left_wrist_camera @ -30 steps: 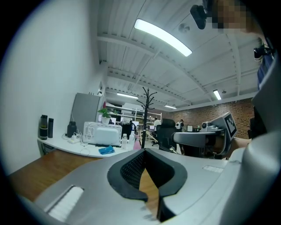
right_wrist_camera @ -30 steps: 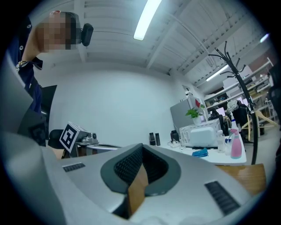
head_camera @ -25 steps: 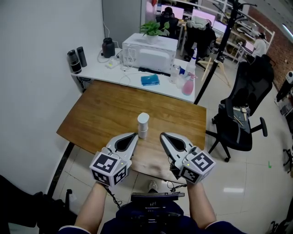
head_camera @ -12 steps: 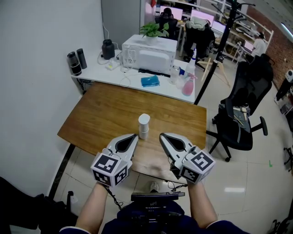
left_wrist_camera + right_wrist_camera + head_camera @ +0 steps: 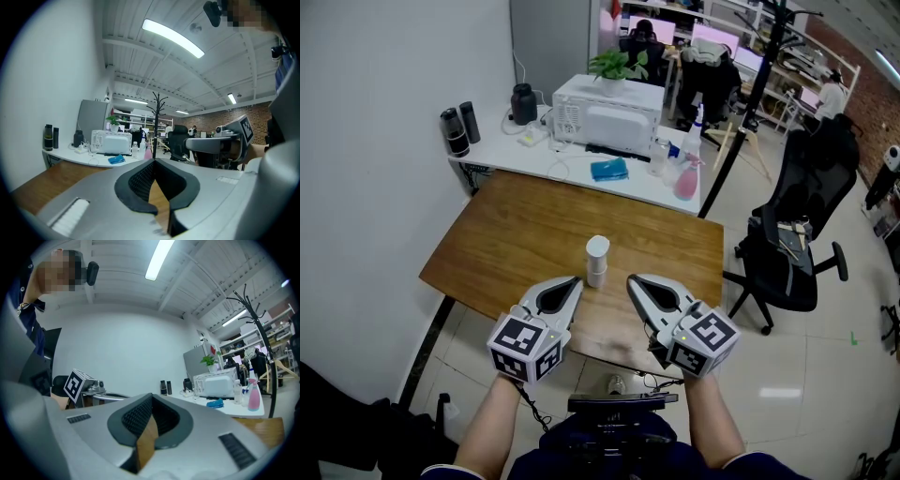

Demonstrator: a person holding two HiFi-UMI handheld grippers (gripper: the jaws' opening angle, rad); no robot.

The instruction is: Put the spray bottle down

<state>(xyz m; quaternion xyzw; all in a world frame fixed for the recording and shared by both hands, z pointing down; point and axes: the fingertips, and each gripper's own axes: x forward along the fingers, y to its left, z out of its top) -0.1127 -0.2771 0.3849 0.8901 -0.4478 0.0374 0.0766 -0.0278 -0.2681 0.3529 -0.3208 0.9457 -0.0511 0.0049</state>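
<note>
The left gripper (image 5: 570, 283) is holding its jaws pressed together with nothing in them — only a sliver of wood is showing through the gap in the left gripper view. The right gripper (image 5: 636, 281) is doing the same, jaws together and empty. Both are sitting at the bottom centre of the head view, tips pointing up the frame. Just beyond and between the tips, the bottle (image 5: 596, 260) is standing upright on the table (image 5: 506, 234) at frame centre, touching neither gripper. By that, the put-down is looking finished — the next move is calling only for drawing both grippers clear without brushing the tall, narrow bottle.
</note>
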